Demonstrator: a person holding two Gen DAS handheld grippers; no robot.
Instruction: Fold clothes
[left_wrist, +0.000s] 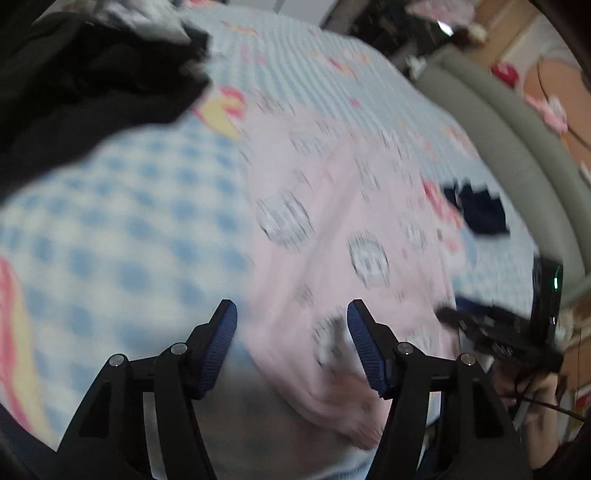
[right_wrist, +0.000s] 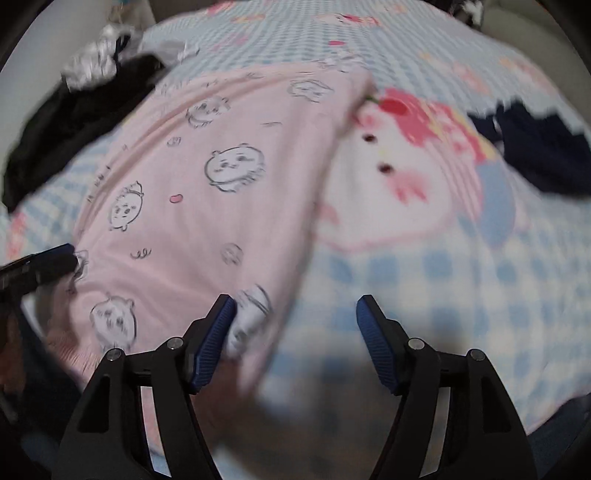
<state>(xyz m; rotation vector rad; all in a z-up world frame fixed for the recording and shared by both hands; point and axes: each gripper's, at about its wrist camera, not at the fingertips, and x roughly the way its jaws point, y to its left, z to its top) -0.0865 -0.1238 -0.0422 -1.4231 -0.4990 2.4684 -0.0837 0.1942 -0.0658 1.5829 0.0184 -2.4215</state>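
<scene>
Pink printed garment (right_wrist: 207, 177), centre-left of the right wrist view, spread on the checked bed (right_wrist: 461, 288): soft, light, limp, best pinched at its lower hem corners. Left hand-held gripper (left_wrist: 291, 314) and right hand-held gripper (right_wrist: 295, 310) gape wide, empty.

Blue-checked bedsheet (right_wrist: 461, 280) with cartoon print (right_wrist: 399, 177) beneath and ahead of the tongs; grey padded bed frame (left_wrist: 517, 155) far right.

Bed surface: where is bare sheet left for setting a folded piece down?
Free: checked sheet between the pink garment and the navy item; also the patch between the garment and the black clothes pile. Crowded around that pile.
</scene>
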